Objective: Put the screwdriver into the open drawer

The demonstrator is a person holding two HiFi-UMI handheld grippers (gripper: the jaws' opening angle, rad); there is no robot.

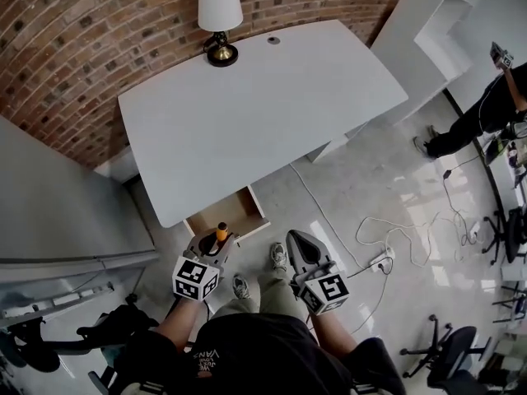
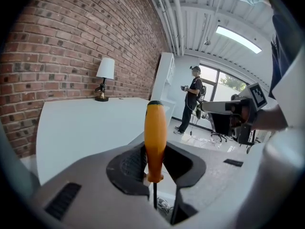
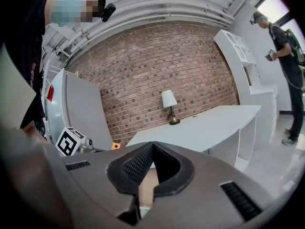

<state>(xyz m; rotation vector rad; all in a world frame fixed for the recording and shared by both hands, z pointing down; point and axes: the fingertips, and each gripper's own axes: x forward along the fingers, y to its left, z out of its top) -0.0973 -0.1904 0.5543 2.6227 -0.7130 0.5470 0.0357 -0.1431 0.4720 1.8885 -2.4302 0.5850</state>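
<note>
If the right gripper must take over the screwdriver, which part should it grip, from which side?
Probably the free upper half of the orange handle, coming from the right. The left gripper clamps the screwdriver at the handle's lower end, shaft below; only that thick part clears the jaws.

Office-type space: white desk (image 1: pixel 263 105) w/ lamp (image 1: pixel 220 19), brick wall (image 1: pixel 82 39), swivel chairs (image 1: pixel 459 342), floor cables (image 1: pixel 395 220).

A white-shaded lamp (image 1: pixel 219 19) stands at the far edge of the white worktop (image 1: pixel 272 105), against a curved brick wall (image 1: pixel 74 48). White cables (image 1: pixel 387 219) trail across the glossy floor (image 1: pixel 354 179). A person (image 1: pixel 482 113) stands well apart at right.
</note>
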